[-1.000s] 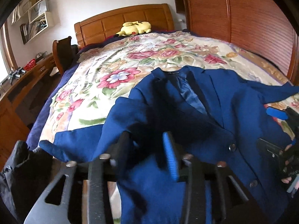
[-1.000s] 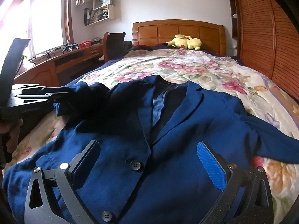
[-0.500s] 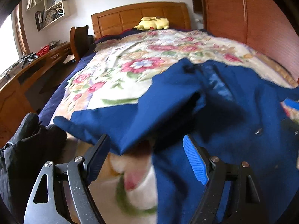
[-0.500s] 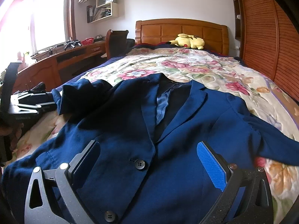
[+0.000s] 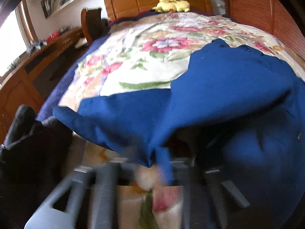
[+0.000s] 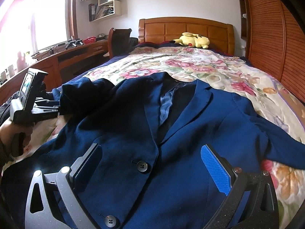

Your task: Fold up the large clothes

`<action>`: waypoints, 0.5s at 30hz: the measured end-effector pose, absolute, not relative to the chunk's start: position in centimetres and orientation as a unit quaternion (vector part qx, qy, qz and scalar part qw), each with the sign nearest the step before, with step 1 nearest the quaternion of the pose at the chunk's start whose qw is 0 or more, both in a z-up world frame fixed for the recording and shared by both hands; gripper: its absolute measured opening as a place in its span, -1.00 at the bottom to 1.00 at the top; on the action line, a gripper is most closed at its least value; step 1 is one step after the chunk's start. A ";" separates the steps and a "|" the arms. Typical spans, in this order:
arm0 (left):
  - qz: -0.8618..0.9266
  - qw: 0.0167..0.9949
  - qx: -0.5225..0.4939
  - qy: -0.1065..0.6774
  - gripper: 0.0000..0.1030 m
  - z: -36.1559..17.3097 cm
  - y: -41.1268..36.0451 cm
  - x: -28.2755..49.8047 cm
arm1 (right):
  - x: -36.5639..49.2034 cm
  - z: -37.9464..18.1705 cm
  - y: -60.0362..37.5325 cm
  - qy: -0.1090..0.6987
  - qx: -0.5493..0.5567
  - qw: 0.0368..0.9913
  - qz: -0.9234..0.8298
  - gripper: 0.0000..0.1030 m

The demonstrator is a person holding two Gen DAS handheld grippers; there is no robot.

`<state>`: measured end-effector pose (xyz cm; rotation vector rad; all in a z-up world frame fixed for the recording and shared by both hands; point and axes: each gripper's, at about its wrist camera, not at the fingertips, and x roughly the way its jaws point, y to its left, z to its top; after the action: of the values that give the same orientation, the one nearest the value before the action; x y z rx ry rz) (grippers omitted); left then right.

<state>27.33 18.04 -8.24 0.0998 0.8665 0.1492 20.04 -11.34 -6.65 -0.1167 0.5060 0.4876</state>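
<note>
Right wrist view first: I see the navy blazer (image 6: pixel 144 133) lying face up on the floral bedspread (image 6: pixel 200 68), collar toward the wooden headboard (image 6: pixel 186 28), lapels open on a paler blue lining. Two dark buttons run down its front; the upper one (image 6: pixel 141 165) sits between my right gripper's (image 6: pixel 152 164) fingers. Those jaws stand wide, the blue pad (image 6: pixel 215 169) and the dark pad (image 6: pixel 89 164) both above the cloth with nothing pinched between them. One sleeve trails off flat to the right over the bedspread. The other sleeve is bunched at the left shoulder, where my left gripper (image 6: pixel 57 108), held in a hand (image 6: pixel 7 131), meets its edge.

Left wrist view, heavily blurred: the left gripper's jaws have just been closing and are now together on a fold of the blazer's fabric (image 5: pixel 152 156), which lifts off the bed in a tent toward the camera. A black garment (image 5: pixel 28 143) lies heaped at the bed's near left edge. A yellow plush toy (image 5: pixel 172 4) rests against the headboard.
</note>
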 end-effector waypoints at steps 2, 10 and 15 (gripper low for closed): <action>0.075 0.911 0.045 0.403 -0.97 -7.2 17.6 27.0 | 20.0 -6.6 -11.3 0.248 -0.057 0.937 0.240 0.99; 0.038 0.941 0.055 0.331 -0.98 -0.6 12.9 24.7 | 19.6 -6.1 -11.7 0.243 -0.054 0.938 0.242 0.99; -0.015 0.946 0.076 0.313 -0.98 2.2 8.0 23.3 | 19.1 -5.3 -12.8 0.231 -0.045 0.942 0.239 0.99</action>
<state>23.26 7.99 2.21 0.1539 0.6383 -0.0300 19.12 -12.84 -5.30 -0.0921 0.4707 0.4866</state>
